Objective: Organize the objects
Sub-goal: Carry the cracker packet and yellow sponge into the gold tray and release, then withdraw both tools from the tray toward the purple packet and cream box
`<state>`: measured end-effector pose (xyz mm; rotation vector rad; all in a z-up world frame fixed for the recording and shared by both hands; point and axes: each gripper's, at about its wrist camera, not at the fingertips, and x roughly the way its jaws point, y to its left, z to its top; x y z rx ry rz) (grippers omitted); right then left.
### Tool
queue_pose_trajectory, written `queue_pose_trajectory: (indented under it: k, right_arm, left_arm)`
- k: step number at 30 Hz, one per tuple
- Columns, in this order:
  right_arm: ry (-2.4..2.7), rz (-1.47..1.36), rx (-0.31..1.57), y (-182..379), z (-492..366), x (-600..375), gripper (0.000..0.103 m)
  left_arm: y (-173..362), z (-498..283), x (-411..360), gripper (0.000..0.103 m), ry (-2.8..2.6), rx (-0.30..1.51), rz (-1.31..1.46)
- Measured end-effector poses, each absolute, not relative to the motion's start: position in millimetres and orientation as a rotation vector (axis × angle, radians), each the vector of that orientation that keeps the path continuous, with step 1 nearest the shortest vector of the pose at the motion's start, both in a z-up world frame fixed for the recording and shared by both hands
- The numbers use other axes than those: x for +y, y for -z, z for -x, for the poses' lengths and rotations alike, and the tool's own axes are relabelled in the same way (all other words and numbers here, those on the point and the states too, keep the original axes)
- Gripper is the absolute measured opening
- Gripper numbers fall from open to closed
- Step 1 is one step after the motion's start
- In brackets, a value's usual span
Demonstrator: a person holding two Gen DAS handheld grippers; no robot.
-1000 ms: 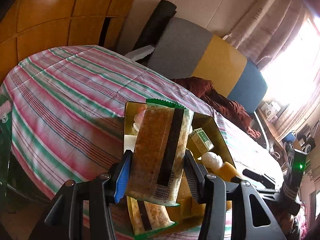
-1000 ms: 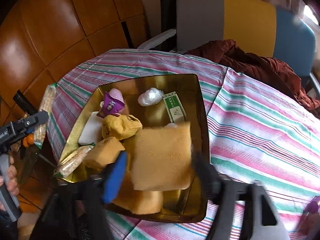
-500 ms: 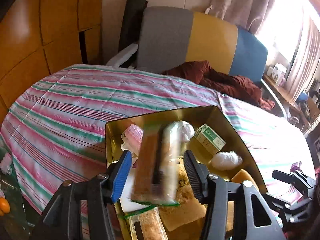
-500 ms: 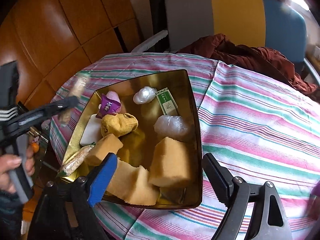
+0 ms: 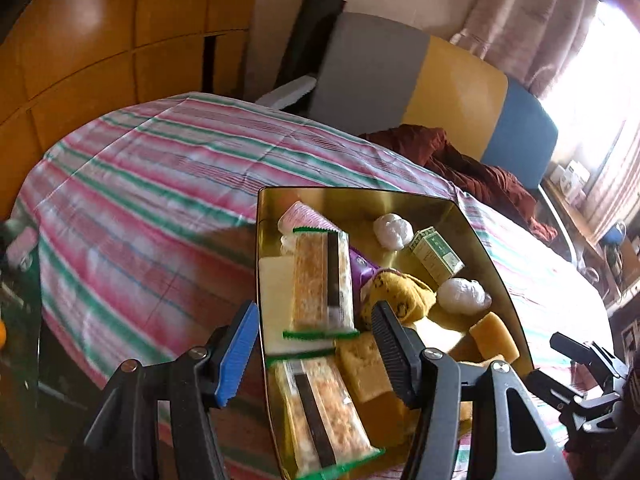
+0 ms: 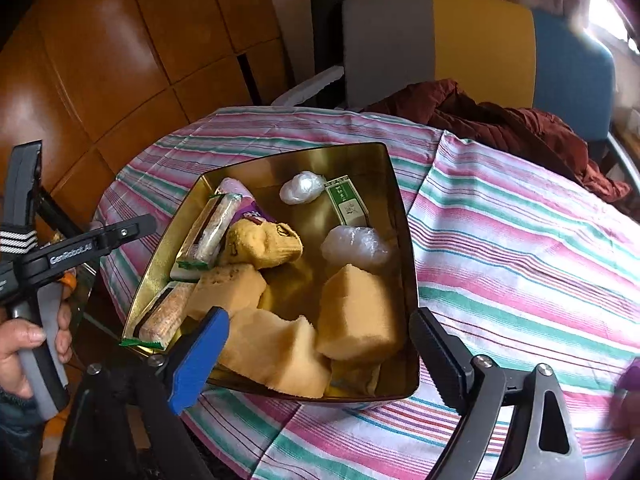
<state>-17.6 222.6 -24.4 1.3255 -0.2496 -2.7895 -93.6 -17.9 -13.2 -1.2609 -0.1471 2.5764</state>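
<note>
A gold tray (image 5: 360, 194) (image 6: 340, 164) sits on the striped tablecloth and holds several items. A snack bar packet (image 5: 320, 284) (image 6: 212, 232) lies loose in it on a white block (image 5: 276, 292), beside a yellow sock (image 5: 400, 296) (image 6: 264, 244). My left gripper (image 5: 312, 344) hovers above it, jaws opening, pads touching nothing. A yellow sponge (image 6: 356, 316) rests in the tray's near right corner. My right gripper (image 6: 318, 356) stands over the tray's near rim, jaws opening, apart from the sponge. A second snack bar (image 5: 320, 412) (image 6: 164, 316) lies at the near left.
Also in the tray are a green box (image 6: 346, 202), two white wrapped balls (image 6: 302, 187) and more sponges (image 6: 276, 352). A chair (image 6: 480, 40) with a dark red garment (image 6: 500, 124) stands behind the round table. A hand (image 6: 24, 340) holds the left tool.
The left gripper let go of the snack bar, which dropped into the tray. The right gripper released the sponge, which now rests in the tray. Both jaws have widened.
</note>
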Motion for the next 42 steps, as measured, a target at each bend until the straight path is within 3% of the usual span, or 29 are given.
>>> queue_pose_trajectory:
  k: [2, 9, 42]
  right_arm:
    - [2.81, -1.307, -0.215, 23, 15, 218, 0.103]
    - [2.931, -1.235, -0.026, 16, 4, 205, 0.103]
    - [3.084, -1.33, -0.131, 19, -26, 254, 0.103]
  left_arm:
    - [12, 85, -17, 0.06, -2.597, -0.149, 1.25]
    - [-1, 62, 0, 0.063, -2.671, -0.034, 1.136]
    - [-2, 16, 68, 0.064, -2.518, 0.195, 1.083]
